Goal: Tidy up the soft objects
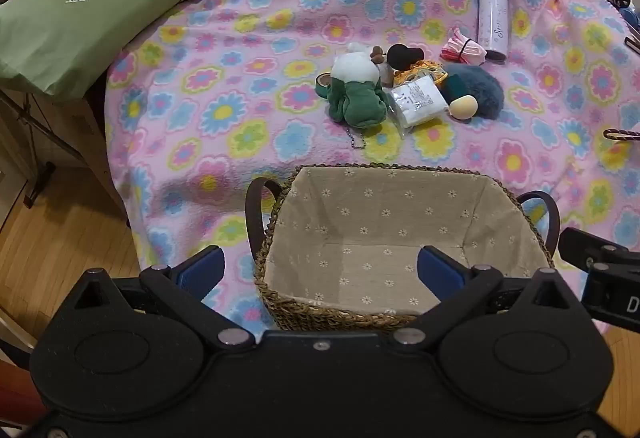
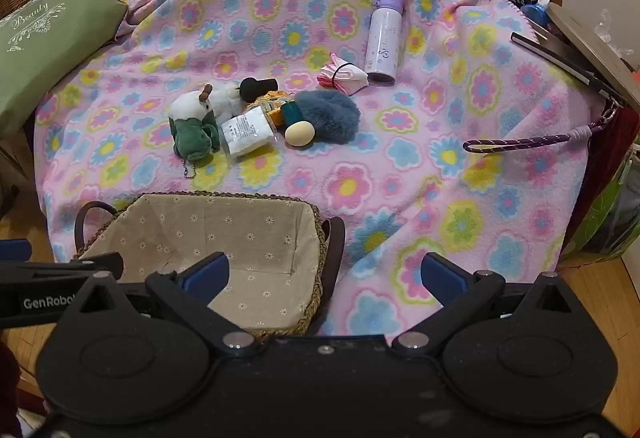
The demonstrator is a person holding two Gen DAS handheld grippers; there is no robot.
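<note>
A woven basket [image 1: 280, 302] [image 2: 316, 298] with a beige flowered lining sits at the near edge of the floral blanket, nothing in it. Farther back lies a small heap: a green and white plush toy [image 1: 356, 94] [image 2: 194, 130], a clear pack of white pads [image 1: 418, 100] [image 2: 246, 136], a blue fluffy puff [image 1: 478, 88] [image 2: 330, 110], a beige egg-shaped sponge [image 1: 463, 107] [image 2: 299, 133] and a black sponge [image 1: 404, 56] [image 2: 256, 88]. My left gripper [image 1: 320, 268] hangs open over the basket. My right gripper [image 2: 326, 272] is open over the basket's right rim.
A purple and white bottle [image 1: 493, 18] [image 2: 384, 40] lies behind the heap beside a folded pink cloth [image 1: 464, 50] [image 2: 344, 76]. A green cushion [image 1: 76, 10] [image 2: 44, 42] sits at the left. A purple cord loop [image 2: 520, 142] lies at the right. Wooden floor shows below the blanket.
</note>
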